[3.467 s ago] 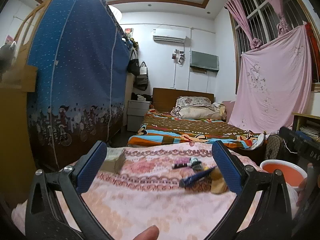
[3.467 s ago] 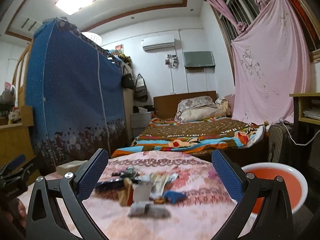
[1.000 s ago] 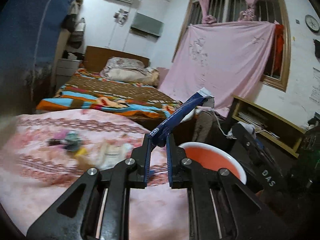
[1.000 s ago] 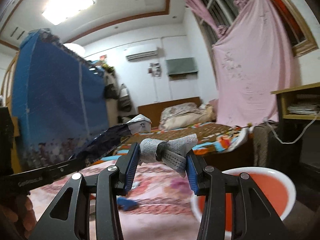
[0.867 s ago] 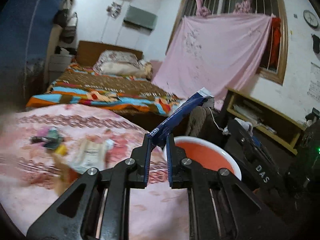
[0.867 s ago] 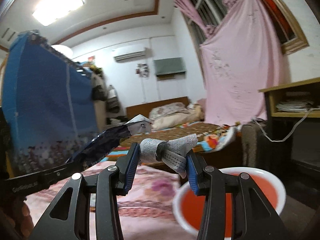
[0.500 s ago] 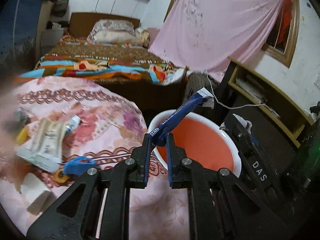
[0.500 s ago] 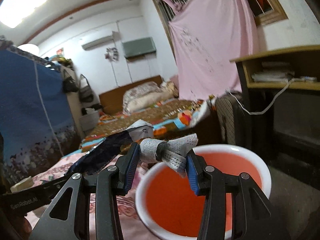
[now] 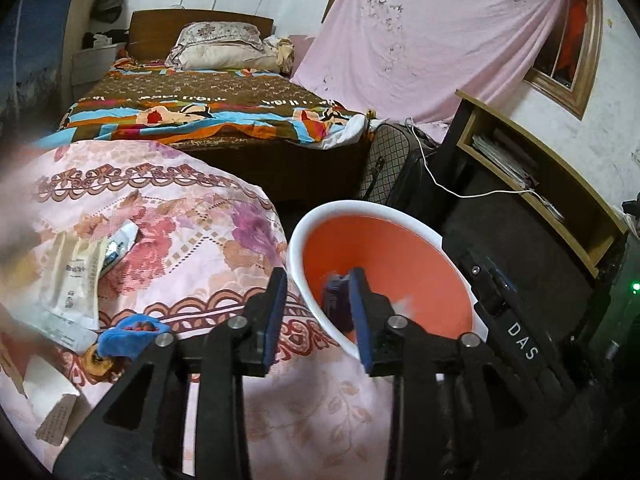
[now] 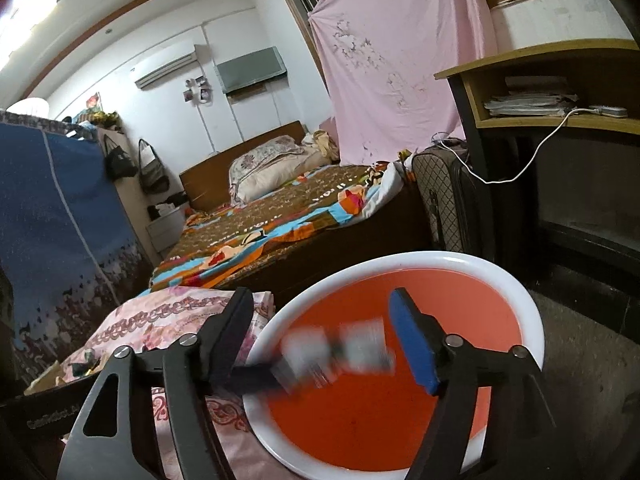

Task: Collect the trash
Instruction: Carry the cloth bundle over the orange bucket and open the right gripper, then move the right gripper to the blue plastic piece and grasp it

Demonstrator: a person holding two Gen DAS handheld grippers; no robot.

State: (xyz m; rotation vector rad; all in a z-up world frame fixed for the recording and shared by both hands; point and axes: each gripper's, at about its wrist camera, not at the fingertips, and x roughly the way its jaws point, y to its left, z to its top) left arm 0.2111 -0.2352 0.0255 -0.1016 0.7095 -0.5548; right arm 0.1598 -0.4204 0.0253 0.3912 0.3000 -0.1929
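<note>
An orange bin with a white rim [image 9: 362, 210] [image 10: 534, 320] stands beside the pink floral table [image 9: 200, 240]. My left gripper [image 9: 318, 312] is open over the bin's near rim; the dark blue wrapper [image 9: 336, 300] is dropping, blurred, between its fingers into the bin. My right gripper [image 10: 324, 340] is open above the bin; the grey-white crumpled wrapper [image 10: 340, 350] falls, blurred, between its fingers. On the table lie a cream packet [image 9: 70, 280], a blue scrap [image 9: 128, 336] and a white paper piece [image 9: 52, 404].
A bed with a colourful blanket [image 9: 208, 100] lies behind the table. A checked suitcase [image 9: 396, 168] and a wooden shelf unit [image 9: 532, 176] with a white cable stand right of the bin. A blue wardrobe [image 10: 52, 208] is at the left.
Both grippers opened over the bin and let go of their wrappers, which now fall into it. Both views have tilted down toward the bin.
</note>
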